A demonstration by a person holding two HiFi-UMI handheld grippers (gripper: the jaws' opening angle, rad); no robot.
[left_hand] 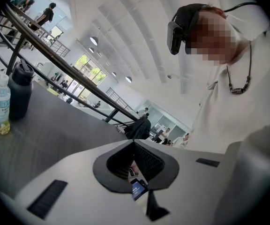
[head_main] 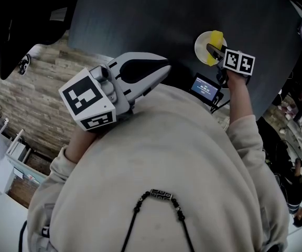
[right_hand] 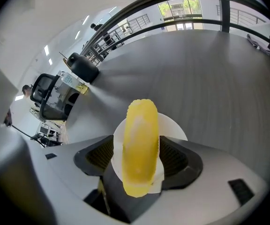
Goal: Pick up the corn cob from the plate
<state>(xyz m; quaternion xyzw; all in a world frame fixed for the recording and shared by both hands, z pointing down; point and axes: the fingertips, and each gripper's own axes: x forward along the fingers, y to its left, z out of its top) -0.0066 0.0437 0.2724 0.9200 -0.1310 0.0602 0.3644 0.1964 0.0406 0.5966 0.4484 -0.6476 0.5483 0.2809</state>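
Observation:
A yellow corn cob (right_hand: 139, 149) lies on a small white plate (right_hand: 173, 125) on the dark table. In the head view the corn cob (head_main: 215, 45) and plate (head_main: 201, 50) sit at the far right of the table. My right gripper (right_hand: 138, 157) reaches down over the plate with the cob lengthwise between its jaws. They stand wide, and a strip of plate shows between the left pad (right_hand: 100, 156) and the cob, so nothing is gripped. My left gripper (head_main: 164, 70) hovers near the person's chest, its jaws meeting at the tips and empty; the left gripper (left_hand: 134, 144) shows the same from its own camera.
A dark bottle (left_hand: 20, 95) and a clear plastic bottle (left_hand: 2, 108) stand together at the table's far side. A small lit screen (head_main: 206, 88) sits at the table's near edge by the right arm. A railing (left_hand: 55, 60) runs behind the table.

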